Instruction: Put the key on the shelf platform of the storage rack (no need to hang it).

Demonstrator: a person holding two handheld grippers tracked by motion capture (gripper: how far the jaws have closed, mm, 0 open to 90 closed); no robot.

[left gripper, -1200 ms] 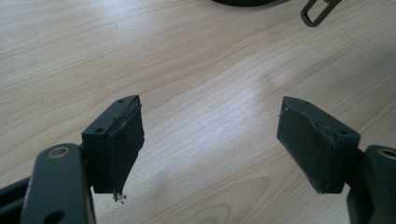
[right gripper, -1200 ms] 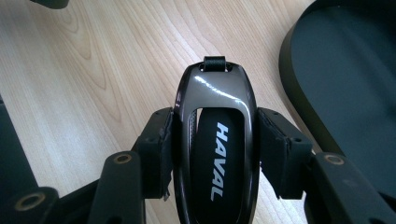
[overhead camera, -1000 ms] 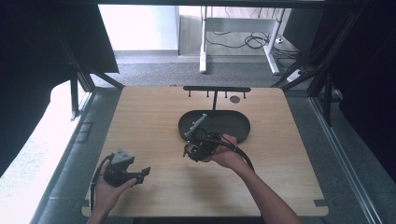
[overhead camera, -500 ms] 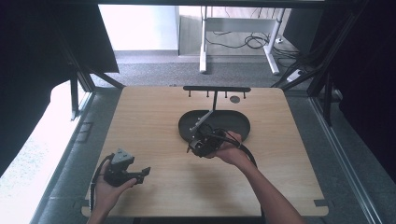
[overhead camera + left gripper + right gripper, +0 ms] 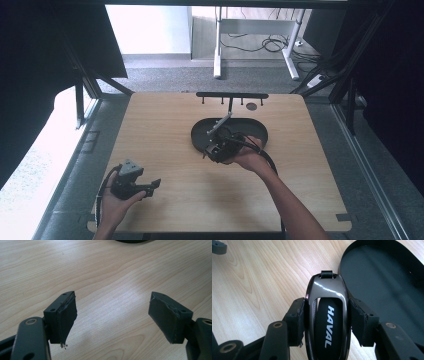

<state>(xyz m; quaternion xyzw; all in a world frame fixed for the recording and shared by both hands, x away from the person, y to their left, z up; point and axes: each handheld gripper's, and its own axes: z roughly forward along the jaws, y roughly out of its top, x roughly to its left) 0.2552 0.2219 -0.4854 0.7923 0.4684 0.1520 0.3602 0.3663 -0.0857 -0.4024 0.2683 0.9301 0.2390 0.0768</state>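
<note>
A grey carpeted floor with the white legs of another desk and loose cables lies beyond a pale wooden bench that is framed by dark metal struts. Near the far edge of the bench stands a low black rack with a row of small pegs, and a thin stem slants down from it toward the middle of the bench. There, a shallow black oval tray rests flat on the wood, its inside dark and matte.

The person's right forearm reaches in from the near edge to the tray's near-left rim. The right tool is clamped on a glossy dark car key fob with white HAVAL lettering; the two black pads press against its long sides, and the fob points away along the jaws with its small strap loop at the far tip. In the right gripper view the fob is over bare wood just beside the tray's left rim, with its far tip near that rim; whether it touches the bench cannot be told. In the high view the right tool sits at the tray's near-left edge, a black cable curving back from it over the hand.

The left hand is at the near-left corner of the bench, well apart from the tray. The left tool has its jaws spread wide with only wood grain between them, holding nothing.
</note>
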